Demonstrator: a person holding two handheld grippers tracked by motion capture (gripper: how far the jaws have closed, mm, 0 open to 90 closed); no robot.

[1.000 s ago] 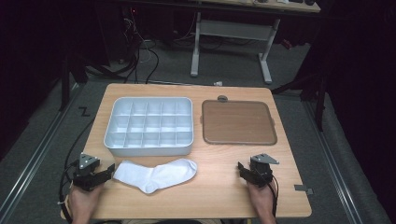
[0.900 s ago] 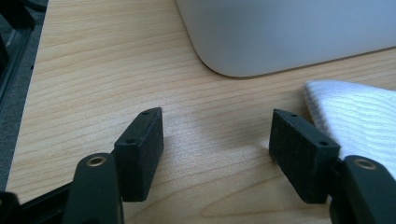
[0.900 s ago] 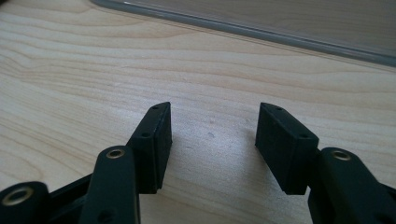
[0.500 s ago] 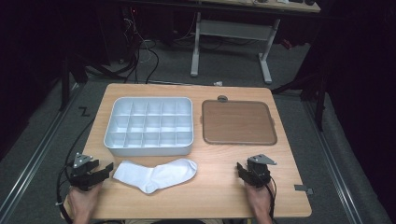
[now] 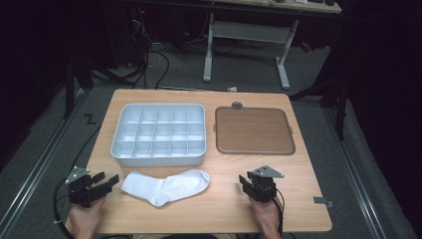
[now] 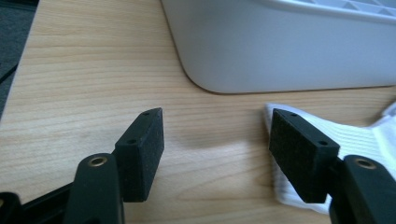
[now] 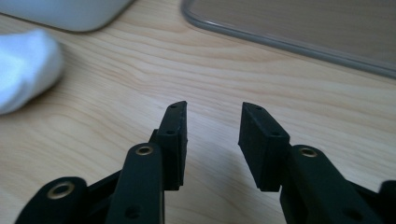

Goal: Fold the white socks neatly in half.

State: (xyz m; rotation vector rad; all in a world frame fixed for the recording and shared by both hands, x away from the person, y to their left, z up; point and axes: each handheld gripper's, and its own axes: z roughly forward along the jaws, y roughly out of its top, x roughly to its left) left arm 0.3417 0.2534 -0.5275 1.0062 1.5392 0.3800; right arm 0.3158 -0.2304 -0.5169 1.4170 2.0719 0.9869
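Hand-held gripper (image 5: 113, 182) beside compartment tray (image 5: 158, 157)

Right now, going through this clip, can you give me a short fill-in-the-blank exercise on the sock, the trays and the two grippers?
1. The white sock lies on the table just in front of the ____ tray.
2. The brown tray sits to the ____ of the white one in the high view.
3. The gripper nearest the sock's cuff is the ____ gripper.
4. Between the right gripper pads there is ____.

Missing words: white; right; left; nothing
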